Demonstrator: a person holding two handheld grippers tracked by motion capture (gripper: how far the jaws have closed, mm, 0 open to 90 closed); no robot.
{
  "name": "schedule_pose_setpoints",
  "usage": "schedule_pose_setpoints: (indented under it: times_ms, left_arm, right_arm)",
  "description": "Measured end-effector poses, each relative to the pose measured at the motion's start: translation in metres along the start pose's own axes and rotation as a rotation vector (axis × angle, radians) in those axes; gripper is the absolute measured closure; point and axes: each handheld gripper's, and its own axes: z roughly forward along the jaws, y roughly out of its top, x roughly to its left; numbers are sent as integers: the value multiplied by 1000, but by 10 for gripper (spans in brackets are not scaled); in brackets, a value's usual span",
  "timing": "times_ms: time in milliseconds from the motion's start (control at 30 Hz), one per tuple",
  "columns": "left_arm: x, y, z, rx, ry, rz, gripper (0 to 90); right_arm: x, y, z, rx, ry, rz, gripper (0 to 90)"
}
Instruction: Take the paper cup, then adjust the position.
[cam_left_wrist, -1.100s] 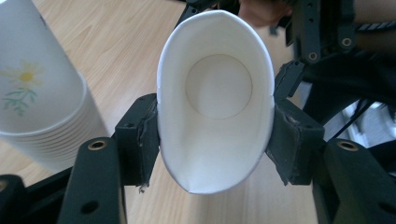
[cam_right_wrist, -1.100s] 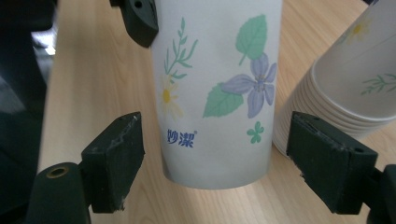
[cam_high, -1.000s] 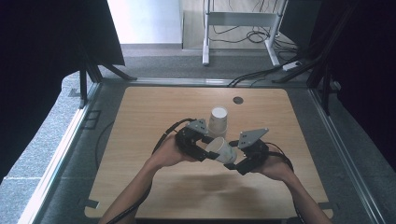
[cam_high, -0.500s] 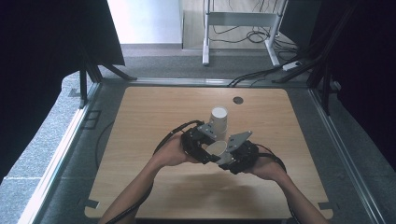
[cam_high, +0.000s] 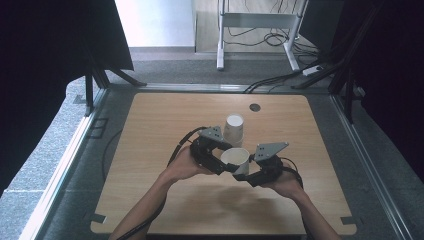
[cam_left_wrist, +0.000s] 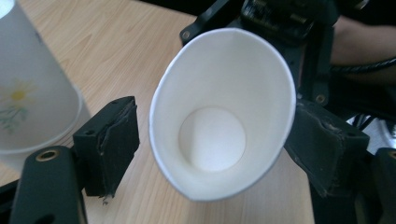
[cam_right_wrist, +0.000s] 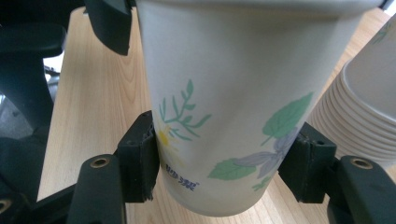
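I'm seeing bright daylight coming in from the far doorway while both flanks are sitting in deep darkness. My forearms are casting soft shadows on the table (cam_high: 150, 130). The nearest cup (cam_left_wrist: 28, 98) is blurring and washing out.

Both forearms reached in from the near edge and met over the table's middle. The left gripper (cam_high: 212, 150) had just been opening, its jaws standing off the cup (cam_high: 236, 158) between them. The right gripper (cam_high: 260, 167) stayed out of motion, pads clamped on that cup's sides.
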Motion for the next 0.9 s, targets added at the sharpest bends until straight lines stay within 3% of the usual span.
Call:
schedule_pose_setpoints:
  times_ms: [167,333,400,467,567,767,900]
  left_arm:
    - [-1,1,1,-22,-16,13,268]
    - [-5,4,3,8,11,48,322]
    - [-6,5,3,14,26,55,333]
    - [-7,7,3,25,42,60,337]
    - [-6,8,3,59,73,86,341]
    - [-7,7,2,90,125,93,343]
    - [-7,6,1,104,152,91,342]
  right_arm:
    - [0,-3,1,-25,11,11,369]
    - [-1,-5,4,-22,9,8,355]
    - [-1,-5,5,-14,10,9,306]
    - [0,-5,6,-3,-13,14,207]
    - [0,-6,5,1,-44,24,128]
    - [0,-11,-3,49,-113,27,102]
    - [-1,-18,-9,58,-134,43,68]
